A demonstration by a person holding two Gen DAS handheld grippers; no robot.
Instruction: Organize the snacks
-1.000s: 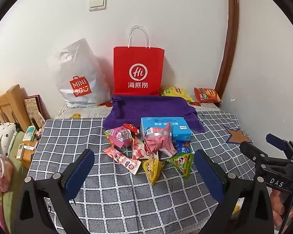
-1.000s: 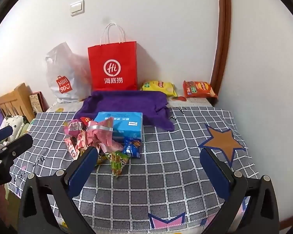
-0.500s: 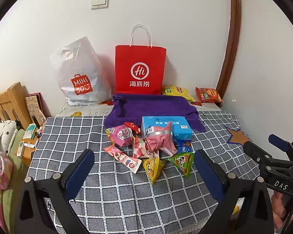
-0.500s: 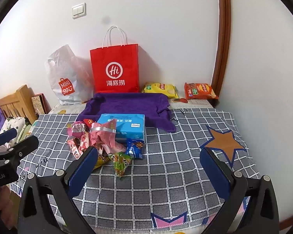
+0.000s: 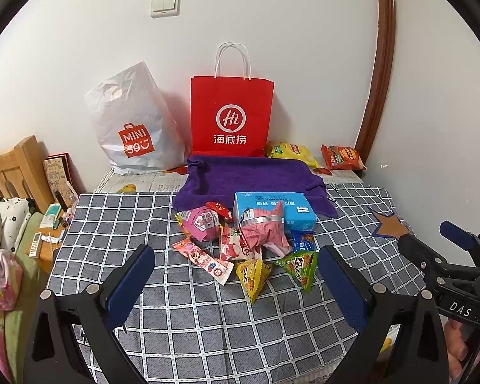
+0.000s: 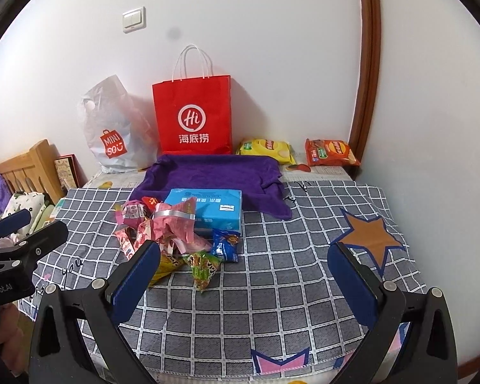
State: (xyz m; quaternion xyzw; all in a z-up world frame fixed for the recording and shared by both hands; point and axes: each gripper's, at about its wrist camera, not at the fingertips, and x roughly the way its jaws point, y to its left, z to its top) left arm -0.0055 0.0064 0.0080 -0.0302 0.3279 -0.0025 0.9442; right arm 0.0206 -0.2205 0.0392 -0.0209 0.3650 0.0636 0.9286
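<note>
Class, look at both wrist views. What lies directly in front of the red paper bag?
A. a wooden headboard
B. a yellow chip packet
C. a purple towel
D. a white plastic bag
C: the purple towel is spread at the foot of the red paper bag, between it and the blue box.

Looking forward from the near edge of the checked tablecloth (image 5: pixel 208 329), toward the far wall; both wrist views riding low, tilted slightly down. Left view sitting nearer the left edge, catching the right gripper (image 5: pixel 438 249) at its right border. Right view sitting nearer the right edge. Sharing the snack pile (image 5: pixel 252 243) (image 6: pixel 182 236), the red paper bag (image 5: pixel 232 115) (image 6: pixel 193 115) and the far corner.
</note>
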